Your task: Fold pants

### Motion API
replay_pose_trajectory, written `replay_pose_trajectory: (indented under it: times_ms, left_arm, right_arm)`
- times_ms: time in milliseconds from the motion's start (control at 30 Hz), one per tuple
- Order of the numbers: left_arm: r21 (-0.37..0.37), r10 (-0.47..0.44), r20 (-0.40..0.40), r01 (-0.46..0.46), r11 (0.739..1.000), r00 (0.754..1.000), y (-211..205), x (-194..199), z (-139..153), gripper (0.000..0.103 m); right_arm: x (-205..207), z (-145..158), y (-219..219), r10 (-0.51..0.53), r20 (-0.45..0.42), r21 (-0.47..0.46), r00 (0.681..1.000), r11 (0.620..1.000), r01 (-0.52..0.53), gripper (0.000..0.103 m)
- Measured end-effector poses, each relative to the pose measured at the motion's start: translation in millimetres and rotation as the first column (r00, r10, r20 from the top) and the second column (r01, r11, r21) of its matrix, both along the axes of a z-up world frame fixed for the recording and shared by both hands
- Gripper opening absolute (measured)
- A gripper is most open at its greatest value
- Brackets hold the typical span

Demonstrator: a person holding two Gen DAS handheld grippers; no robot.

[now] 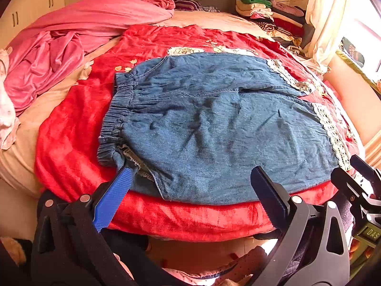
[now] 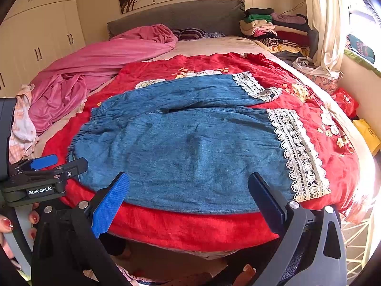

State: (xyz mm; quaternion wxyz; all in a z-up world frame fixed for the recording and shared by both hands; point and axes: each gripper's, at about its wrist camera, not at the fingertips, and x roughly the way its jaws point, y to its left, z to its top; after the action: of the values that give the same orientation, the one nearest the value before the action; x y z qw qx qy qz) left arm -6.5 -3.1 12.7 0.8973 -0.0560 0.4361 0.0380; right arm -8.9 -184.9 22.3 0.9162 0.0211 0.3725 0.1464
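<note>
A: Where are the pants [image 1: 214,124]?

B: Flat on the red blanket [image 1: 71,143], near the bed's front edge. The elastic waistband [image 1: 119,112] points to the left side of the bed, and the two lace cuffs [image 2: 297,152] point to the right (one leg lies nearer the front edge, the other behind it toward the headboard).

A: And the left gripper [image 1: 195,183]?

B: Its jaws stand wide apart at the front edge, over the waist end. The blue pad [image 1: 114,195] tip reaches the near waistband corner; I cannot tell whether it touches the cloth. Nothing is clamped.

A: The right gripper [image 2: 190,190]?

B: Also spread wide, holding nothing, over the front edge at the near leg, its black finger [image 2: 266,202] just short of the near lace cuff. From its camera, the left gripper shows at the far left beside the waistband.

A: What else is on the bed?

B: A pink sheet [image 1: 59,47] bunched at the back left, a grey headboard [image 2: 178,16], and a stack of folded clothes [image 2: 273,26] at the back right corner. A curtain [image 2: 326,19] hangs on the right.
</note>
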Motion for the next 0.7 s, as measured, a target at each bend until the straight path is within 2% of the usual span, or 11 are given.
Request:
replay_pose_trajectory:
  times_ms: [700]
  left_arm:
    - [0.002, -0.003, 0.003, 0.003, 1.0, 1.0, -1.3, -0.2, 1.0, 0.094]
  right_arm:
    - [-1.0, 1.1, 0.6, 0.002, 0.002, 0.001, 1.0, 1.0, -0.002, 0.099]
